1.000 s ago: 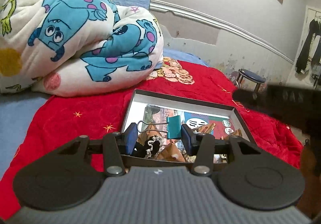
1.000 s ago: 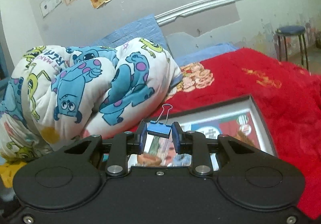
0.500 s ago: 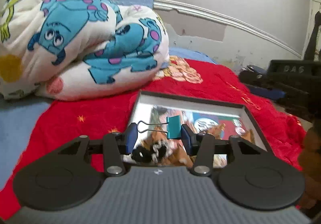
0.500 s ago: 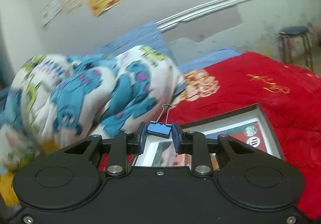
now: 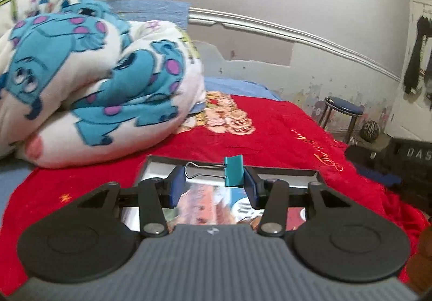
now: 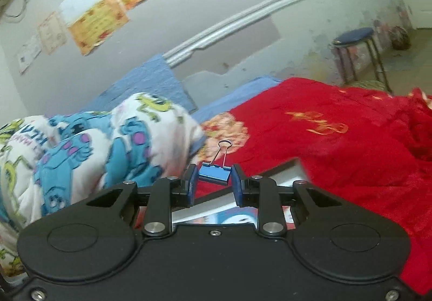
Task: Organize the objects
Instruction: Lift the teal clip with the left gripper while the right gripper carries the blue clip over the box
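Note:
My left gripper (image 5: 213,182) is shut on a teal binder clip (image 5: 233,171), its wire handle pointing left between the pads. It hangs above a shallow dark-rimmed box (image 5: 286,169) with a picture-printed bottom, lying on the red blanket (image 5: 272,136). My right gripper (image 6: 213,179) is shut on a blue binder clip (image 6: 215,172), wire handle pointing up and away. A corner of the same box (image 6: 270,170) shows just below and behind its fingers. The box contents are hidden by both grippers.
A rolled cartoon-print quilt (image 5: 89,85) lies at the left on the bed. A blue-topped stool (image 5: 343,109) stands beyond the bed's far right edge. A dark case (image 5: 410,155) sits at the right. The wall runs behind the bed.
Both grippers have risen and tilted upward with their clips still held; the box has sunk lower in both views, and the small items inside it are no longer visible.

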A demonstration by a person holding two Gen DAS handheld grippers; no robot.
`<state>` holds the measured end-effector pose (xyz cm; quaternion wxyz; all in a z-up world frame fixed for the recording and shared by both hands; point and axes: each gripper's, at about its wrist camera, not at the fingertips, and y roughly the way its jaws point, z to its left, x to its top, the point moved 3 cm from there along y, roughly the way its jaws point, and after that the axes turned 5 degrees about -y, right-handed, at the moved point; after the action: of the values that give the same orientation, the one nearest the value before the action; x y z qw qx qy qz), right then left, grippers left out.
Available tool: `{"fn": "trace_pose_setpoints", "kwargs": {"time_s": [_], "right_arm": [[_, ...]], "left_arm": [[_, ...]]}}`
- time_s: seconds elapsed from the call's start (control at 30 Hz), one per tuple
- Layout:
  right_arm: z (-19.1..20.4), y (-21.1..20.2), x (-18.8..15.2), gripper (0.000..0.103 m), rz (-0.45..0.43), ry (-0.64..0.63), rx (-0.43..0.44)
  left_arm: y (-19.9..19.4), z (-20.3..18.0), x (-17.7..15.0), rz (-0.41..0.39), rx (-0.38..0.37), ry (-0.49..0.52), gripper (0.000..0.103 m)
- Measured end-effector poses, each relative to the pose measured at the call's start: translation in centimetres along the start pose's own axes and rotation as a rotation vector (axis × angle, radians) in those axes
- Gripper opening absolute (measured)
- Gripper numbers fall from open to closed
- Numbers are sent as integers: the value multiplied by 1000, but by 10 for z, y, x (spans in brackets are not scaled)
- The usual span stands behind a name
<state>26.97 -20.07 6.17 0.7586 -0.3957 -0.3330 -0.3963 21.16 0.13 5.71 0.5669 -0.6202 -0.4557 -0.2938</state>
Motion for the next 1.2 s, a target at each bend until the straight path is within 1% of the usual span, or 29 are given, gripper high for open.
{"fn": "trace_pose_setpoints", "kwargs": {"time_s": [0.1,0.17,0.27,0.37,0.5,0.6,0.83,0.97,1.2], "right_arm": [[-18,7,-2,26,11,27,-31],[-26,12,-4,26,16,34,-51],[-32,18,-8,26,24,46,-54],[-31,25,-14,26,33,37,-55],[-26,35,-21,26,48,13,-47],[-24,42,-27,26,71,16,-39],[-26,52,-40,26,119,45,-22],[-24,56,-44,26,138,37,-26],[-23,61,-51,26,173,39,-8]], "left_arm": [[16,-15,-4,8,-21,17,51],[23,-23,-11,14,-28,52,51],[30,-29,-21,12,-24,107,51],[38,-32,-26,16,-42,129,51],[46,-30,-31,36,-54,121,51],[50,-28,-33,51,-58,117,51],[55,-26,-42,75,-51,112,51],[57,-27,-47,88,-39,120,51],[62,-29,-54,106,-31,137,51]]}}
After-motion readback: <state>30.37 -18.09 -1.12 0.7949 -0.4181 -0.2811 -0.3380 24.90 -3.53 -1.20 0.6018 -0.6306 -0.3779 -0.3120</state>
